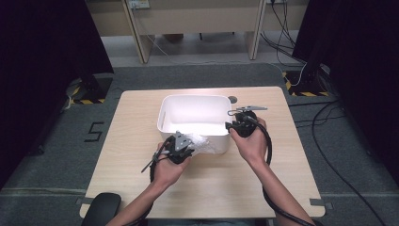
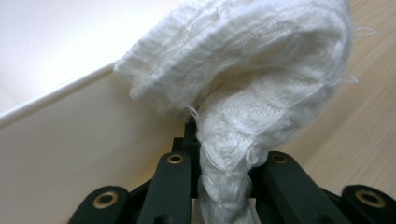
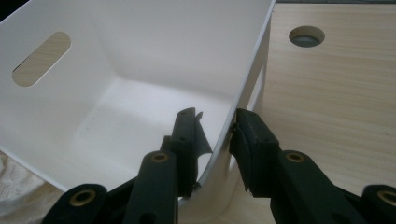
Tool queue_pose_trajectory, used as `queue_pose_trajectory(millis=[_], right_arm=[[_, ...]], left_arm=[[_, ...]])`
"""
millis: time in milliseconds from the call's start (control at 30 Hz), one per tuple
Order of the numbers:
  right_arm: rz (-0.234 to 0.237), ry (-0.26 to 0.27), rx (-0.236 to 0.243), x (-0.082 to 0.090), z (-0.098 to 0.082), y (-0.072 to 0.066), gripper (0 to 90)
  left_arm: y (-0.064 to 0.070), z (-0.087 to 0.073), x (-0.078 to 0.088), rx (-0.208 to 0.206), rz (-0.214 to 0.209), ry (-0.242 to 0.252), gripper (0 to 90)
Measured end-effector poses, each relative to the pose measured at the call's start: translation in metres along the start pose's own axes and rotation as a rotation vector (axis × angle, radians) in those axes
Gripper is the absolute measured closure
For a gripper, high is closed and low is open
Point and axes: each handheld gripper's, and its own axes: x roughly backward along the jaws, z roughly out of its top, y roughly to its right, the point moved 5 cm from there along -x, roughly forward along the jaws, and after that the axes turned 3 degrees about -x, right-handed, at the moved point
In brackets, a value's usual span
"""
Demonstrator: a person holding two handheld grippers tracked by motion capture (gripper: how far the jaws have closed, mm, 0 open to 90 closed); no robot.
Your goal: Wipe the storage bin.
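Observation:
A white plastic basin stands in the middle of the wooden table. My left gripper is at the basin's near wall, shut on a crumpled white cloth. In the left gripper view the cloth bunches up above the jaws of the left gripper, against the basin's outer wall. My right gripper is at the basin's near right corner. In the right gripper view its jaws straddle the basin's wall, one inside and one outside, and the right gripper is clamped on it.
The basin's inside holds nothing, and a slot handle is cut in its far wall. A round cable hole lies in the table behind the basin. A corner of the cloth lies beside the basin. Bare tabletop spreads in front.

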Motion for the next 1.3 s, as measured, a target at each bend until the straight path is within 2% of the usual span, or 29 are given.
queue_pose_trajectory(millis=[467, 1300], right_arm=[[0.001, 0.002, 0.006, 0.0, 0.0, 0.0, 70.3], [0.002, 0.002, -0.001, 0.0, 0.0, 0.0, 70.1]], left_arm=[[0.009, 0.006, -0.004, -0.016, -0.008, -0.003, 79.1], [0.015, -0.001, -0.014, -0.022, -0.01, -0.022, 79.1]])
